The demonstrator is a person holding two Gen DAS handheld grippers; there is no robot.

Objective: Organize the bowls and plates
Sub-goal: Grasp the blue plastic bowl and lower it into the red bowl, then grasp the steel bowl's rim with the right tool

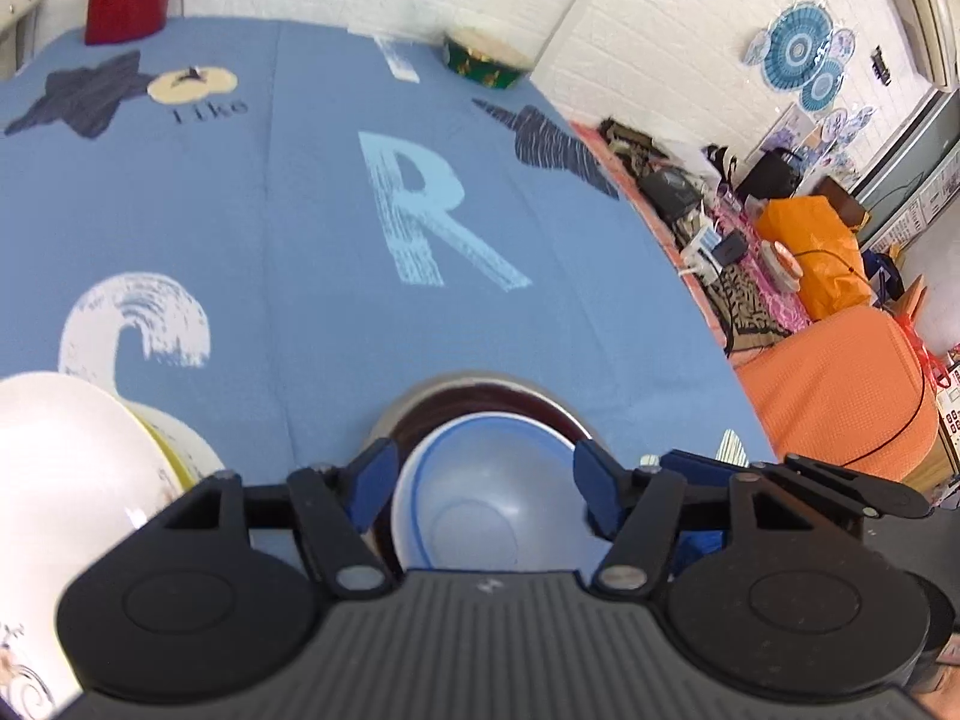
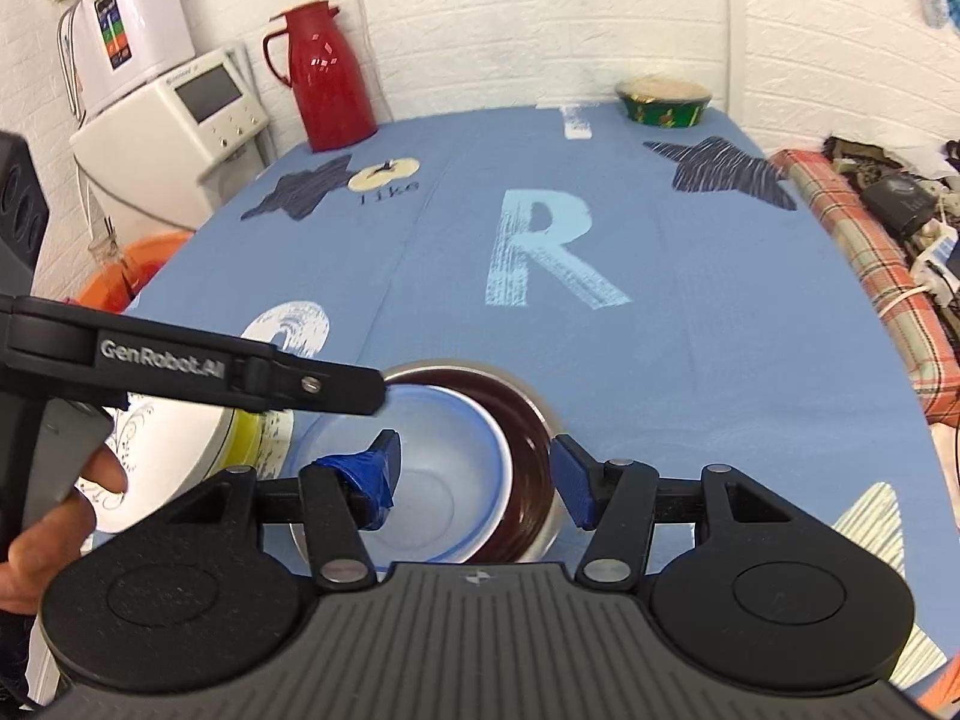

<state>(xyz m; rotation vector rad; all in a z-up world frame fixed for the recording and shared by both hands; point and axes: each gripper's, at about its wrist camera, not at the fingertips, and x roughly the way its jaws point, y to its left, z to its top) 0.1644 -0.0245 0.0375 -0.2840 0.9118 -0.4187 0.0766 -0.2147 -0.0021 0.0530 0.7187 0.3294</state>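
A white bowl with a blue rim line (image 1: 486, 498) sits nested in a dark brown bowl (image 1: 480, 399), which sits inside a steel bowl (image 1: 420, 396) near the front of the blue tablecloth (image 1: 300, 210). My left gripper (image 1: 487, 489) hovers open above the white bowl, one blue pad on each side of it. My right gripper (image 2: 474, 480) is open too, its left pad over the white bowl (image 2: 420, 468) and its right pad past the brown bowl (image 2: 528, 450). Left of the nest stand stacked white plates (image 1: 60, 468) (image 2: 162, 450).
The left gripper (image 2: 372, 393) crosses the right wrist view, a hand (image 2: 60, 510) on its grip. At the far end are a red thermos (image 2: 327, 66) and a green patterned bowl (image 2: 663, 102). White appliances (image 2: 180, 114) and an orange basin (image 2: 126, 276) stand off the table's left edge; clutter (image 1: 750, 228) lies right.
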